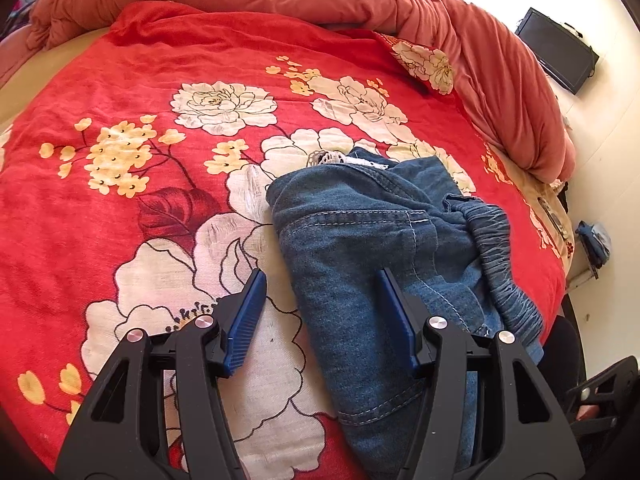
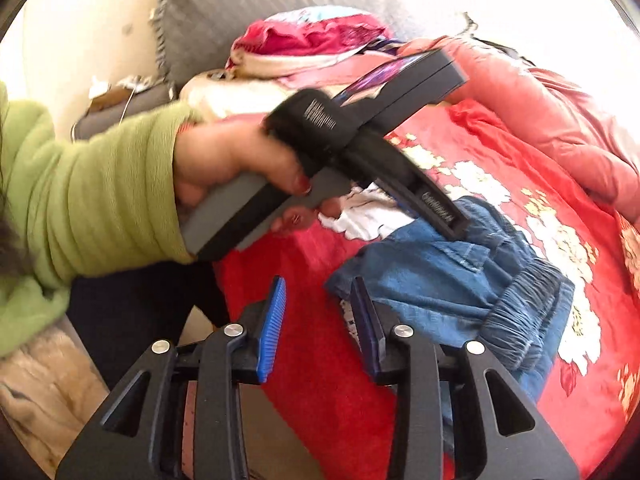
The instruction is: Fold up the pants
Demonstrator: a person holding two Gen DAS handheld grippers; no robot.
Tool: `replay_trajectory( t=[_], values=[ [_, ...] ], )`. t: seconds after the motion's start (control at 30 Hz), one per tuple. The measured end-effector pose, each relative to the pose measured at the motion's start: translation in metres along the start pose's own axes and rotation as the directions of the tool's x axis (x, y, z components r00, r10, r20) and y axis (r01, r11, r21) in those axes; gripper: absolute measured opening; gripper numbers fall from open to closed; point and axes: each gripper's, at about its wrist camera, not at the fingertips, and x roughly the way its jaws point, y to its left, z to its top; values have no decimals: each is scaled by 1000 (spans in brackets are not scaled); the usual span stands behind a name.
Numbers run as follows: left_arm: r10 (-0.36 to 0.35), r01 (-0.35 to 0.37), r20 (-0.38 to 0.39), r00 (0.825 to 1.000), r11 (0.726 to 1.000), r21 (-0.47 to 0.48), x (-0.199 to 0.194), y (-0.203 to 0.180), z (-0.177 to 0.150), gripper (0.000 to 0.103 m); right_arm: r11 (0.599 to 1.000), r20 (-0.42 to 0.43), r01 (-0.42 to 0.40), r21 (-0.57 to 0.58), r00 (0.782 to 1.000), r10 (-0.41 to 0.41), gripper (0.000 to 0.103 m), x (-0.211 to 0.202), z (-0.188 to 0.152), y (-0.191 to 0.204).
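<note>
The blue denim pants [image 1: 360,240] lie folded in a bundle on the red flowered bedspread [image 1: 120,200], elastic waistband [image 1: 500,260] at the right. My left gripper [image 1: 320,280] is open and empty, hovering over the bundle's left edge. In the right wrist view the pants [image 2: 460,280] lie to the right. My right gripper [image 2: 320,292] is open and empty just off their near corner. The left gripper's body [image 2: 380,152] shows there, held by a hand in a green sleeve, its tip over the pants.
A bunched salmon duvet [image 1: 400,0] runs along the far and right sides of the bed. A dark screen [image 1: 556,52] sits on the floor at the right. A grey cushion [image 2: 240,8] and a pile of pink clothes [image 2: 312,36] lie beyond the bed.
</note>
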Motion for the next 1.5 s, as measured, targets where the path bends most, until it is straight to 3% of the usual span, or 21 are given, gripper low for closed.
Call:
replay_trajectory(
  t=[0.17, 0.3, 0.47, 0.67, 0.7, 0.8, 0.93, 1.23, 1.33, 1.5],
  values=[
    [5, -5, 3, 1000, 1000, 2, -1, -1, -1, 49, 994, 52, 32, 101, 998, -37, 37, -9, -2, -15],
    [12, -12, 7, 1000, 1000, 6, -2, -3, -2, 49, 978, -31, 103, 181, 995, -99, 38, 1, -13, -34],
    [14, -14, 7, 1000, 1000, 4, -2, -3, -3, 49, 955, -131, 115, 274, 988, -81, 38, 24, -27, -50],
    [32, -32, 21, 999, 999, 2, -8, -7, -5, 49, 950, -49, 67, 306, 997, -54, 42, 1, -20, -55],
    [36, -36, 24, 999, 999, 3, -9, -9, -5, 49, 947, -28, 68, 313, 998, -62, 47, -5, -18, -58],
    [46, -47, 41, 998, 999, 13, -17, -16, -6, 49, 934, 30, 84, 346, 995, -100, 47, -26, -15, -68],
    [62, -64, 74, 995, 997, 33, -30, -28, -8, 53, 907, 71, 134, 399, 982, -176, 60, -47, -18, -85],
    [100, -108, 122, 987, 992, 68, -53, -48, -18, 64, 856, 93, 184, 483, 961, -260, 62, -71, -31, -105],
    [108, -118, 133, 985, 991, 68, -60, -50, -21, 68, 835, 85, 215, 506, 951, -296, 95, -75, -34, -109],
    [132, -143, 146, 980, 988, 66, -69, -51, -25, 73, 810, 89, 242, 533, 937, -339, 94, -82, -37, -115]
  ],
)
